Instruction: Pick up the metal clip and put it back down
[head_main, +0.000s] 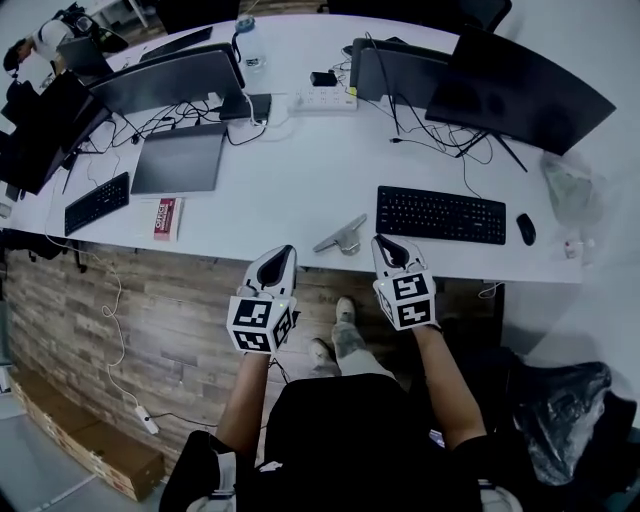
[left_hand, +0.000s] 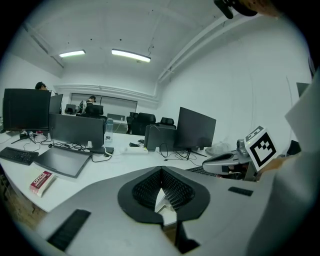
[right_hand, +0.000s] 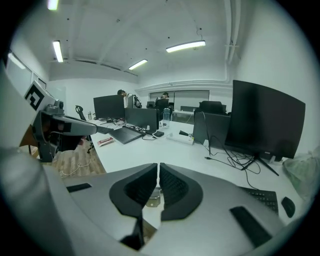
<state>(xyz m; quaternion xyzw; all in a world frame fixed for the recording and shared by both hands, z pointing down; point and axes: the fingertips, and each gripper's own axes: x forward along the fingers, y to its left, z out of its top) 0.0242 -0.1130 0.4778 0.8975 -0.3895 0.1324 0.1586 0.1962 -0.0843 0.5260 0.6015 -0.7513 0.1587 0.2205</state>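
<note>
Desk (head_main: 300, 170): white top, crowded toward 12 o'clock with monitors and cables. Its near edge, at 6 o'clock in the head view, drops straight to the floor.
Keyboard (head_main: 440, 214): at 2 o'clock from the clip and near it. A wide swing of the right gripper could knock it.
Left gripper (head_main: 283, 252): at 8 o'clock from the clip, just off the desk edge. Its pads meet at the tips and hold nothing.
Right gripper (head_main: 385, 243): at 3 o'clock from the clip, over the desk edge. Only a hairline slit shows between its jaws, and it is empty.
Metal clip (head_main: 341, 238): lies flat on the desk just inside the near edge, between the two grippers and untouched by either.
Hazard 1: both pairs of jaws are closed, so an approach made like this would probably push the clip rather than take it. The jaws need to part first.
Hazard 2: the clip is close to the edge. A nudge toward 6 o'clock could tip it off onto the floor.
Hazard 3: thin, smooth metal lying flat gives little to pinch. A shallow or off-centre bite may let it slip or spring out during the lift.
Hazard 4: the two grippers are close on either side of the clip and may collide if both reach for it.
</note>
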